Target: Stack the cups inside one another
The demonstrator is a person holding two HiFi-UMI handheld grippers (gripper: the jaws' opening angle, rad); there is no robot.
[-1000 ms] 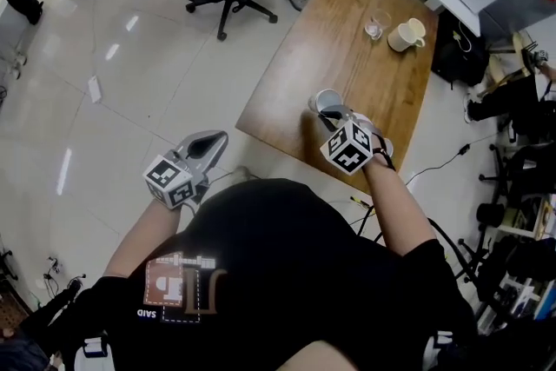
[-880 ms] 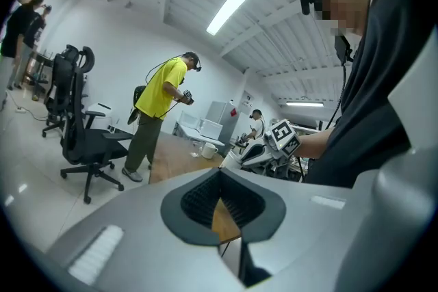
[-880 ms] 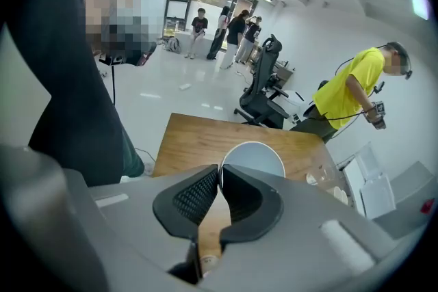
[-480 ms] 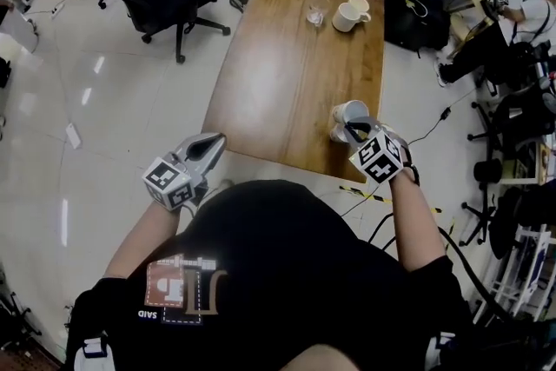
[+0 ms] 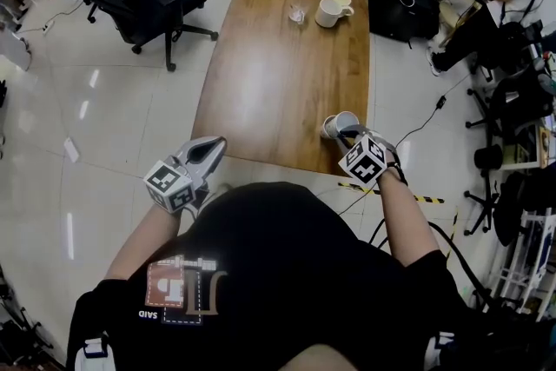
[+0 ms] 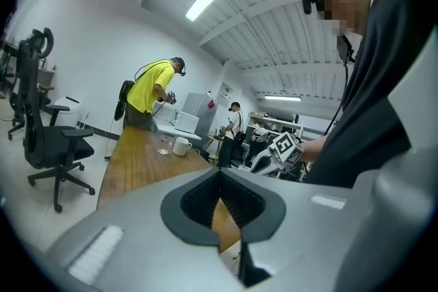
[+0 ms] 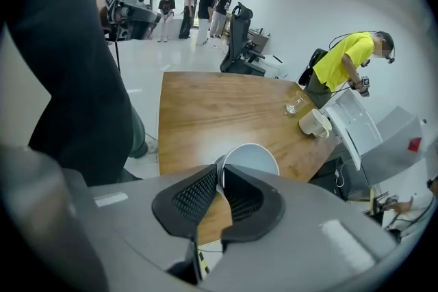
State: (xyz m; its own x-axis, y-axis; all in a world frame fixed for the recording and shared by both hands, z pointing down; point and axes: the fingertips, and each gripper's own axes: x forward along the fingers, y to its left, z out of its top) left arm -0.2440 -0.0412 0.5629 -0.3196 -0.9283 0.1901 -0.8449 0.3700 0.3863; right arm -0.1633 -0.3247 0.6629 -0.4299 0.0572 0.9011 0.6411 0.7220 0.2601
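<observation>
While the jaws of my right gripper (image 5: 347,132) are opening, pads on the white ceramic cup (image 5: 337,124) by its rim, at the brown wooden table (image 5: 278,82) near corner | cream mug (image 5: 328,11) and clear glass (image 5: 298,10) stand far ahead, right hand nearer | left gripper (image 5: 213,148) jaws together, empty.

The long wooden table (image 5: 276,91) bears a clear glass (image 5: 298,9) and a white mug (image 5: 330,11) just beside each other at its far end, well apart from a white cup (image 5: 338,125) at its near right corner, whose contact with the wood cannot be told.
</observation>
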